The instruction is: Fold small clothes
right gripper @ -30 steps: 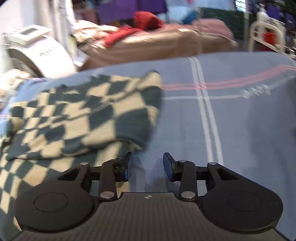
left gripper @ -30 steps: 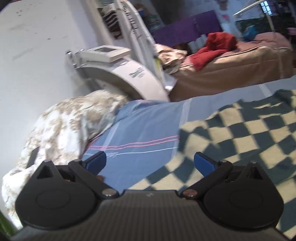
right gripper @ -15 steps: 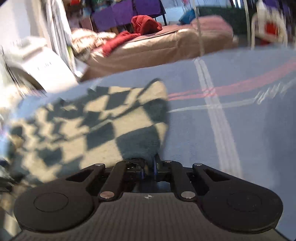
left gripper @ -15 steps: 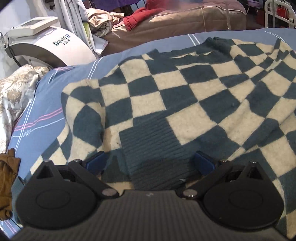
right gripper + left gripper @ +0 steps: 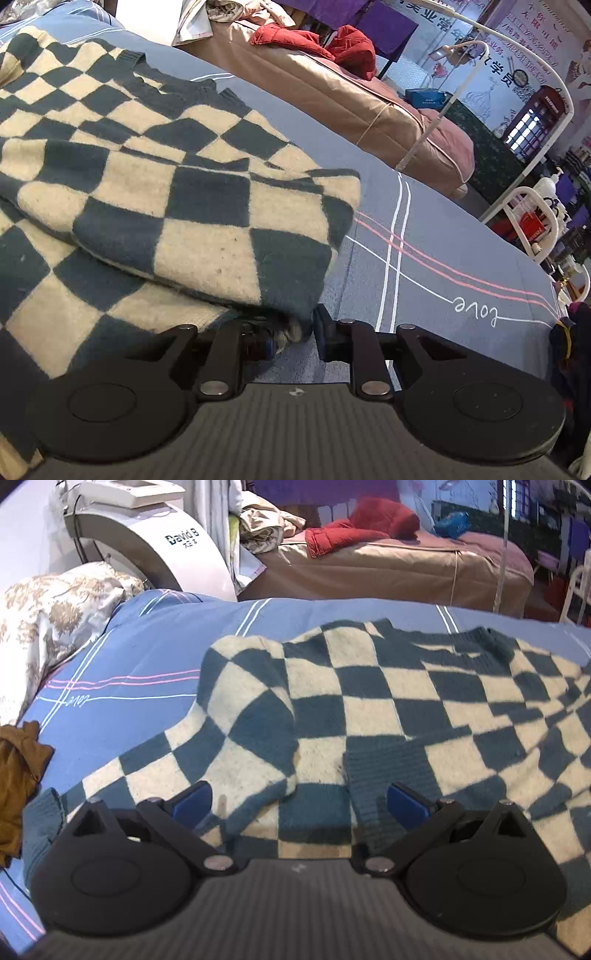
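Checkered knit sweater spread flat on a blue bedsheet with pink and white stripes, teal and cream squares all over. Neckline lying toward the far edge of the bed, ribbed collar visible at the top of the left wrist view; hem end toward the cameras, so long axis running from near to far. One sleeve folded inward over the body, ribbed teal cuff resting close to the near edge, just ahead of the left gripper. Left gripper hovering over the near part of the sweater, jaws spread wide, blue pads well apart, nothing pinched between them.

In the right wrist view, folded edge of the sweater doubled over itself, its corner drooping down to the right gripper. Jaws there narrow and opening; a tuft of the knit corner between them, lying against the left pad, a gap showing beside the right pad, so no firm pinch.

Script word "love" stitched on the sheet to the right of the sweater. Floral pillow at the left end of the bed, a brown garment beside it. Beyond the bed, a white machine and a tan massage bed bearing a red garment.
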Motion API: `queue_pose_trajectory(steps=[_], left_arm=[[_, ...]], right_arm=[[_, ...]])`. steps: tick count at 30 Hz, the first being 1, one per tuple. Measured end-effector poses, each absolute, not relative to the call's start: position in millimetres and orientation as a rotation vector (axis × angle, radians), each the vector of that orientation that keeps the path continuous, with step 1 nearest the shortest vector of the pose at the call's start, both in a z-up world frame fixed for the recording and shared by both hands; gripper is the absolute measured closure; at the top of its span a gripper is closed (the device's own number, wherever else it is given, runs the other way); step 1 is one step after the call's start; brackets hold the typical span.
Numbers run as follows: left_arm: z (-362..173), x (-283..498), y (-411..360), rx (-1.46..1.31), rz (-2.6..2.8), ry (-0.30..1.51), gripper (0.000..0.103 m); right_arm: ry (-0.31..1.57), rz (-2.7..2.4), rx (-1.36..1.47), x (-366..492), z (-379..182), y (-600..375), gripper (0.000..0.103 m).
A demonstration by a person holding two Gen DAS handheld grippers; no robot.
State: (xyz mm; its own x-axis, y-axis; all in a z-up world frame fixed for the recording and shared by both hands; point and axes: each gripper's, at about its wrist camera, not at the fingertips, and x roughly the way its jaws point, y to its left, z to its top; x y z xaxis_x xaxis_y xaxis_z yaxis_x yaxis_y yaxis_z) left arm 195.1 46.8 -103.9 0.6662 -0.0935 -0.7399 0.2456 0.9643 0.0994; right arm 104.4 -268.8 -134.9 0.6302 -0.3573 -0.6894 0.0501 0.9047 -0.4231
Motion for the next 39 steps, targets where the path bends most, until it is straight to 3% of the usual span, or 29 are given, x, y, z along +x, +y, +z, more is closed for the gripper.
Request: queue_pose_trajectory(steps=[5, 9, 10, 12, 13, 16, 18, 23, 25, 27, 31, 33, 35, 36, 39], left_arm=[[-124, 232, 33, 0.222, -0.225, 0.867, 0.000], [-139, 242, 12, 0.225, -0.249, 0.889, 0.006], [-136, 241, 9, 0.222, -0.257, 0.881, 0.011], [-130, 237, 6, 0.230, -0.269, 0.868, 0.038], [-128, 237, 7, 0.224, -0.274, 0.871, 0.040], [-117, 229, 17, 0.214, -0.249, 0.846, 0.036], [-107, 216, 24, 0.211, -0.288, 0.788, 0.022], [-97, 189, 17, 0.253, -0.527, 0.689, 0.021], [-110, 203, 11, 0.258, -0.530, 0.762, 0.027], [-126, 224, 16, 0.164, -0.510, 0.869, 0.041], [-143, 245, 30, 0.009, -0.473, 0.936, 0.046], [-142, 245, 24, 0.016, -0.506, 0.930, 0.064], [-143, 244, 14, 0.052, -0.514, 0.919, 0.072], [-144, 243, 9, 0.074, -0.512, 0.916, 0.083], [-138, 242, 9, 0.087, -0.470, 0.873, 0.093]], right_arm=[[0.857, -0.251, -0.327, 104, -131, -276, 0.068], [0.865, -0.247, -0.291, 107, -131, -280, 0.068], [0.866, -0.245, -0.293, 107, -131, -280, 0.068], [0.868, -0.245, -0.288, 109, -131, -280, 0.068], [0.869, -0.247, -0.278, 109, -132, -280, 0.068], [0.866, -0.252, -0.248, 108, -132, -282, 0.068], [0.863, -0.250, -0.243, 107, -132, -283, 0.068], [0.862, -0.255, -0.211, 108, -132, -285, 0.068], [0.863, -0.253, -0.201, 109, -132, -286, 0.068], [0.865, -0.253, -0.190, 109, -131, -287, 0.068], [0.865, -0.252, -0.161, 108, -131, -290, 0.068], [0.864, -0.251, -0.161, 109, -131, -290, 0.068], [0.864, -0.251, -0.163, 109, -132, -290, 0.068], [0.865, -0.250, -0.165, 109, -132, -290, 0.068], [0.867, -0.247, -0.173, 109, -132, -289, 0.068]])
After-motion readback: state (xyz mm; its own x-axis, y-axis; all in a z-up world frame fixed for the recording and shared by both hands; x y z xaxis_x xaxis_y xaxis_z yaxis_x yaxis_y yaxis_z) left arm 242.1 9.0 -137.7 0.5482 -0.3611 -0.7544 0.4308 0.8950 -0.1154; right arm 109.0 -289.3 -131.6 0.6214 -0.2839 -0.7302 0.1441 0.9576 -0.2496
